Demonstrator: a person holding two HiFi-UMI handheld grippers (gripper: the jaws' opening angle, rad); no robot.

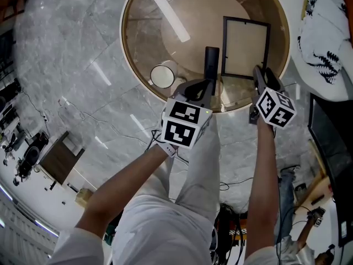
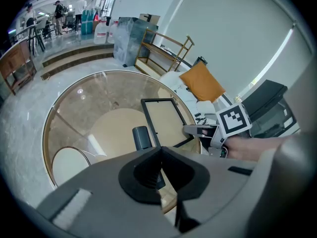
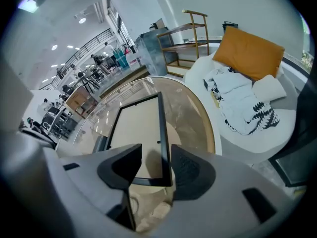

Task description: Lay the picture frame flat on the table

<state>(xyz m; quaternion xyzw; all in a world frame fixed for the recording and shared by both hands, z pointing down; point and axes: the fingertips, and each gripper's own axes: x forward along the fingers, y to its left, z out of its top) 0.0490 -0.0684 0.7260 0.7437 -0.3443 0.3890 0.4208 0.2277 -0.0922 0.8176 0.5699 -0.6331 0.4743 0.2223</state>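
Nearest: right hand-held gripper (image 3: 153, 155), jaws spread wide, straddling the near right corner of the black-edged rectangular picture frame (image 3: 136, 128) without pressing on it; reads as a release, since lies flat already on the round glass-topped, gold-rimmed bench (image 1: 143, 37); left hand-held gripper (image 2: 159, 155) closed on nothing, parked at the near rim just short of a dark upright cylinder (image 1: 212, 59), presumably keeping clear.
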